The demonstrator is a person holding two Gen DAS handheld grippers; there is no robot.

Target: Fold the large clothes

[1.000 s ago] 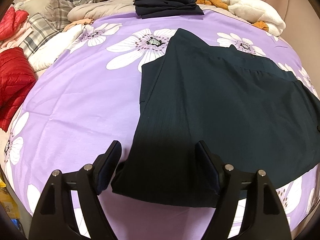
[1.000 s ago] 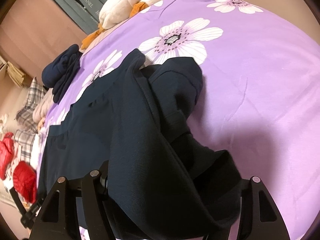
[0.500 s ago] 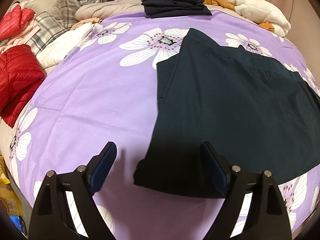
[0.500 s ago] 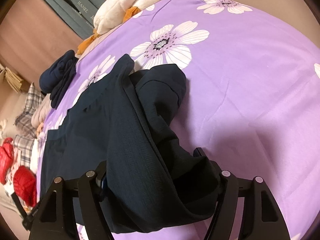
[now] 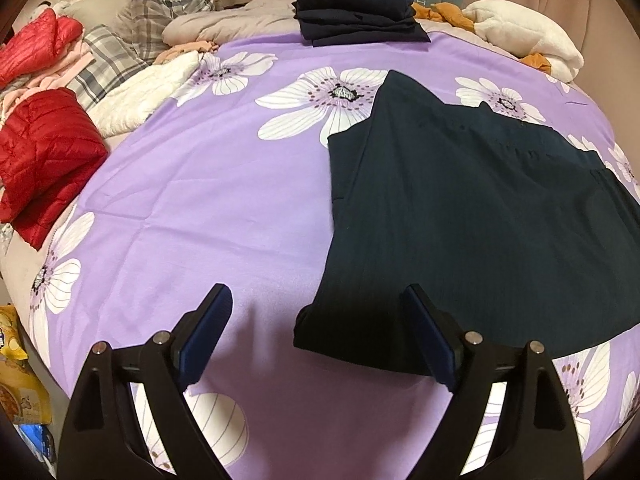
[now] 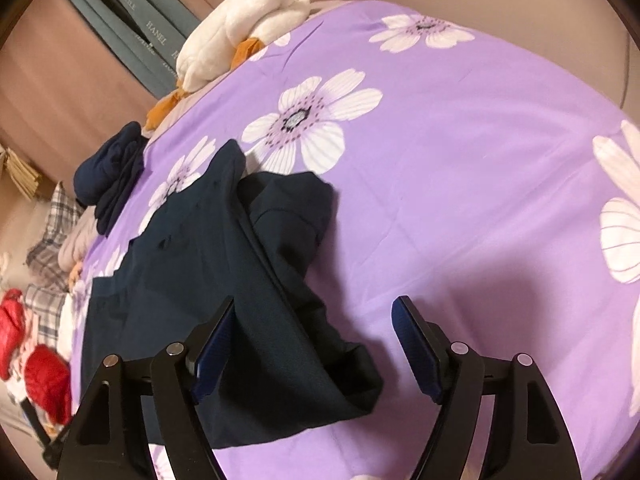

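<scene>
A dark navy garment (image 5: 472, 216) lies spread on the purple flowered bedspread (image 5: 208, 200), its left side folded inward. My left gripper (image 5: 316, 332) is open and empty, above the garment's near left corner. In the right wrist view the same garment (image 6: 208, 280) has its right side folded over in a rumpled heap (image 6: 304, 320). My right gripper (image 6: 312, 344) is open, with the heap's near end lying loose between its fingers.
A folded navy stack (image 5: 356, 12) sits at the far edge of the bed. White and orange fleece (image 5: 528, 36) lies at the far right. Red jackets (image 5: 44, 152), plaid cloth (image 5: 120, 52) and white items pile at the left. Snack bags (image 5: 16, 380) sit beyond the bed's near left edge.
My right gripper has opened and let go of the garment's folded side, which dropped onto the bed. My left gripper has drawn back and shifted left of the garment.
</scene>
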